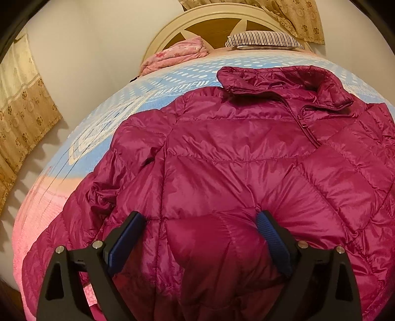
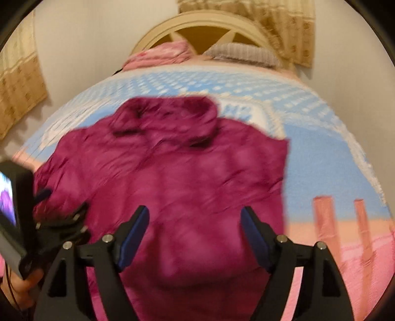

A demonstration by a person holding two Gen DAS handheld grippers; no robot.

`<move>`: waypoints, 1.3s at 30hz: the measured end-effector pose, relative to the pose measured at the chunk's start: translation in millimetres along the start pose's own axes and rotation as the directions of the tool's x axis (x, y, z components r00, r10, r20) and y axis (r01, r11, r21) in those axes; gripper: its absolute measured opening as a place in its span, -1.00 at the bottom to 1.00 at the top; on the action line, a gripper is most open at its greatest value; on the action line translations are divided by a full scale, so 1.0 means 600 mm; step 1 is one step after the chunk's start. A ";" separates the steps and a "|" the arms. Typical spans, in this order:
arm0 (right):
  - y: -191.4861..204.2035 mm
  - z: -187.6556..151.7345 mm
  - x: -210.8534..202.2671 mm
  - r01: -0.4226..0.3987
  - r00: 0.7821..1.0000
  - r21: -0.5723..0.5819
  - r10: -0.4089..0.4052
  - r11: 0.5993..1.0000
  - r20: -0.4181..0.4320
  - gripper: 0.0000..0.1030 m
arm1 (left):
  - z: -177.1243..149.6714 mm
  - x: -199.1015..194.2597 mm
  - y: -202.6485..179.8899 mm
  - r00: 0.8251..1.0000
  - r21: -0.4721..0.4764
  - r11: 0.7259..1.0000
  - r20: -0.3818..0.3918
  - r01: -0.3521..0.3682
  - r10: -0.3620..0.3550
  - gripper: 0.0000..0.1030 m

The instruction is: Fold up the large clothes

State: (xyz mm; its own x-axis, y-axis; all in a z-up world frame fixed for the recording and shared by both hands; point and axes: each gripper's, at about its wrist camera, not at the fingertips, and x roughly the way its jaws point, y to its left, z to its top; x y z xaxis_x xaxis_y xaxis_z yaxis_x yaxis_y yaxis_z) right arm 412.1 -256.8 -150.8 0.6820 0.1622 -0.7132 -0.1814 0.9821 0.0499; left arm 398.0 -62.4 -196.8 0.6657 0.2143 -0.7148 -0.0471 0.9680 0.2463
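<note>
A magenta puffer jacket (image 1: 234,158) lies front up on the bed, collar toward the headboard, zipper partly open. My left gripper (image 1: 200,222) is open, its blue pads on either side of a puffed panel near the hem. The right wrist view is blurred; there the jacket (image 2: 172,172) fills the middle and my right gripper (image 2: 195,217) is open above its lower part. The left gripper (image 2: 49,222) and the hand holding it show at the left edge of that view.
The bed (image 1: 103,123) has a blue, white and pink cover. A pink folded quilt (image 1: 177,54) and a striped pillow (image 1: 264,40) lie by the cream headboard (image 1: 212,19). Curtains (image 1: 24,103) hang at left and back right. Bare cover (image 2: 333,160) lies right of the jacket.
</note>
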 end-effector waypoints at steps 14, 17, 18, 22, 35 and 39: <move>0.022 -0.049 0.081 0.059 0.998 -0.030 -0.061 0.998 -0.035 0.62 | 0.000 0.002 0.004 1.000 -0.012 1.000 -0.007 0.018 -0.018 0.85; 0.024 -0.049 0.082 0.066 0.997 -0.032 -0.067 0.997 -0.032 0.63 | 0.001 0.002 0.004 1.000 -0.009 1.000 -0.010 0.016 -0.016 0.85; 0.026 -0.049 0.082 0.069 0.997 -0.033 -0.070 0.997 -0.031 0.64 | 0.002 0.002 0.004 1.000 -0.007 1.000 -0.013 0.018 -0.018 0.86; 0.027 -0.049 0.082 0.073 0.997 -0.034 -0.074 0.997 -0.028 0.64 | 0.010 -0.029 0.034 0.997 -0.032 0.997 -0.037 0.065 -0.066 0.85; 0.038 -0.043 0.066 0.114 0.993 -0.069 -0.116 0.991 -0.037 0.64 | -0.118 -0.120 0.401 0.974 -0.185 0.957 -0.033 -0.225 0.223 0.85; 0.082 -0.034 0.004 0.091 0.995 -0.078 -0.087 0.993 0.046 0.65 | -0.182 -0.117 0.488 0.967 -0.247 0.935 -0.095 -0.254 0.238 0.85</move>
State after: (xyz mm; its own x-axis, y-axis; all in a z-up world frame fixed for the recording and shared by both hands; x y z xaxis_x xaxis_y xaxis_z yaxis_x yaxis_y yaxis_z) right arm 390.4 -209.9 -164.0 0.7272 0.0799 -0.6817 -0.1735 0.9823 -0.0699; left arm 255.9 220.4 -145.9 0.5617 0.4497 -0.6945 -0.3969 0.8829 0.2507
